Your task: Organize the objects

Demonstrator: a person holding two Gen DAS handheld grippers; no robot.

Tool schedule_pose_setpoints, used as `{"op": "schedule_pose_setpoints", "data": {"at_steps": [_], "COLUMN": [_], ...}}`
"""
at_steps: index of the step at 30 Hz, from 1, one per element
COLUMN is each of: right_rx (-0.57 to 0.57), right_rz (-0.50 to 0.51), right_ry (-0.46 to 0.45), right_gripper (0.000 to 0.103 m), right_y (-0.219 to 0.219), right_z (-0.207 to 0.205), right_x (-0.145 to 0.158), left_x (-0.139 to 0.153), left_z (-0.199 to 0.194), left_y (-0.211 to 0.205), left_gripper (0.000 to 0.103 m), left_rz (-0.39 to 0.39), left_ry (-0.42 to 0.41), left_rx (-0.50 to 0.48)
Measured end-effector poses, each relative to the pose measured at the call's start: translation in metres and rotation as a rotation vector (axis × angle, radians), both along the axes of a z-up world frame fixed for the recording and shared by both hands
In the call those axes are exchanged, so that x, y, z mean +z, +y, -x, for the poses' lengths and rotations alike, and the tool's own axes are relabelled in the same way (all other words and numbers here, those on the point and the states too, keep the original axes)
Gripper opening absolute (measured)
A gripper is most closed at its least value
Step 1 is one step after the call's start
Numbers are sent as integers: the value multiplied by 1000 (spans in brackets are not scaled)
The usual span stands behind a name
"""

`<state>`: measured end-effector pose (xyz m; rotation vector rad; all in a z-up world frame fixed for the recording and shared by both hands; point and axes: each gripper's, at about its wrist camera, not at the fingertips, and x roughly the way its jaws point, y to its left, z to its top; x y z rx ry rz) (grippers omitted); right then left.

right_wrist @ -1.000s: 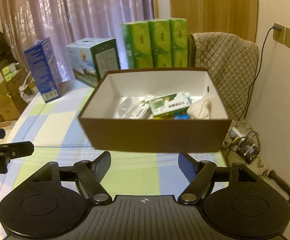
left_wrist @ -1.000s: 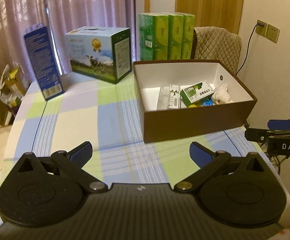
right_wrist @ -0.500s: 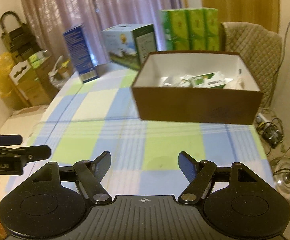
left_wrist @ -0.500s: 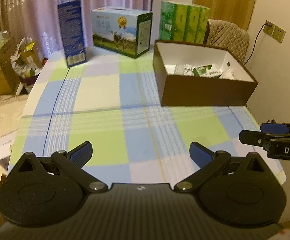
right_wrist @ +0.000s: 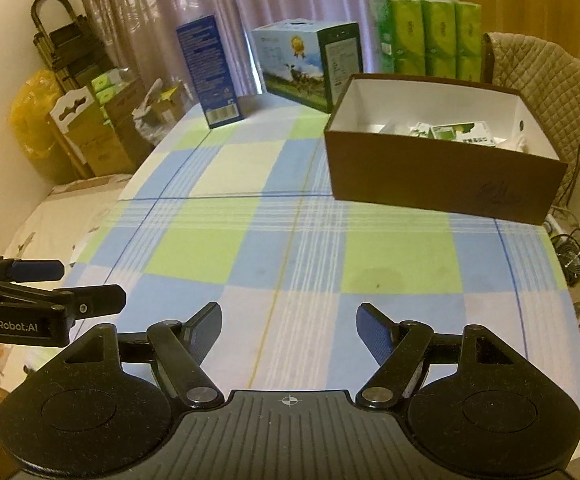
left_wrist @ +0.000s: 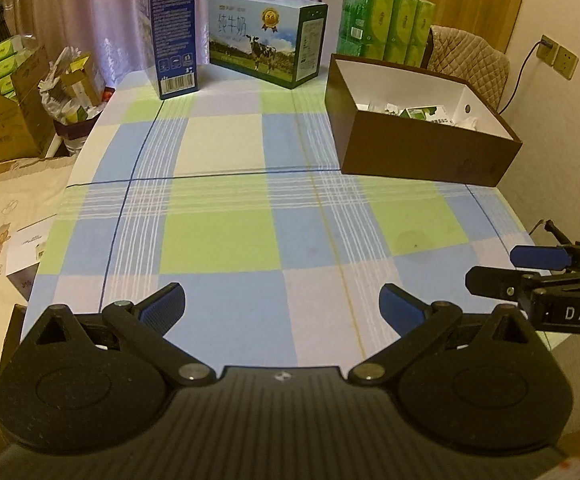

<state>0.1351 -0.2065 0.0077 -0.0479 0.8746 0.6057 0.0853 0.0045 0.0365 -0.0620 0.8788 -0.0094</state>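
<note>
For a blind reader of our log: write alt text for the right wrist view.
The right tongs hang open and empty over a blue, green and white checked tablecloth. Beyond them sits an open brown cardboard box with small packets inside; a tall blue carton, a cow-printed milk case and green tissue packs stand behind. The left tongs show at the left edge.

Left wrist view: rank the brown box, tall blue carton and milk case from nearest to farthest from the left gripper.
From the left gripper:
1. Brown box, ahead on the right.
2. Tall blue carton, far left.
3. Milk case, far centre, slightly behind the carton.
</note>
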Motion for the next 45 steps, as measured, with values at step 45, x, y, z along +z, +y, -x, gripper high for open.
{"op": "schedule_pose_setpoints", "data": {"at_steps": [45], "right_rx": [34], "right_rz": [29], "right_ry": [30], "right_gripper": [72], "right_y": [27], "right_z": [5], "right_x": [-11], "left_x": [-12], "left_z": [7], "left_y": [20], "left_gripper": [102], "left_rz": [6], "left_ry": [30], "left_rx": [46]}}
